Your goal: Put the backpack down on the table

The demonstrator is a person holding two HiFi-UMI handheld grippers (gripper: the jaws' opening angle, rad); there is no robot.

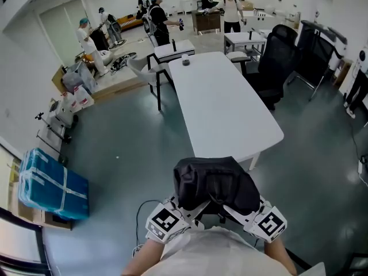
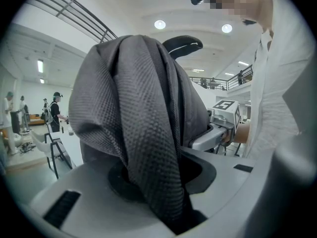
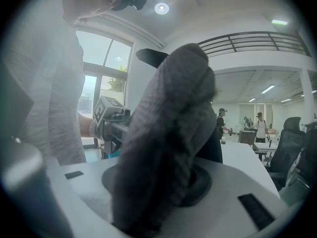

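A dark grey backpack (image 1: 215, 183) hangs in the air in front of the person's chest, just short of the near end of the long white table (image 1: 224, 108). My left gripper (image 1: 187, 210) grips its left side and my right gripper (image 1: 238, 210) its right side. In the left gripper view the woven fabric (image 2: 133, 108) runs down between the jaws of the left gripper (image 2: 148, 182), which are shut on it. The right gripper view shows a thick fold of the backpack (image 3: 168, 133) pinched between the jaws of the right gripper (image 3: 158, 182). The backpack hides both sets of fingertips in the head view.
Black office chairs (image 1: 276, 62) stand along the table's right side and a chair (image 1: 150, 68) at its far left. A small dark object (image 1: 186, 61) sits at the table's far end. A blue wrapped box (image 1: 52, 186) lies on the floor at left. Several people (image 1: 158, 19) stand at the back.
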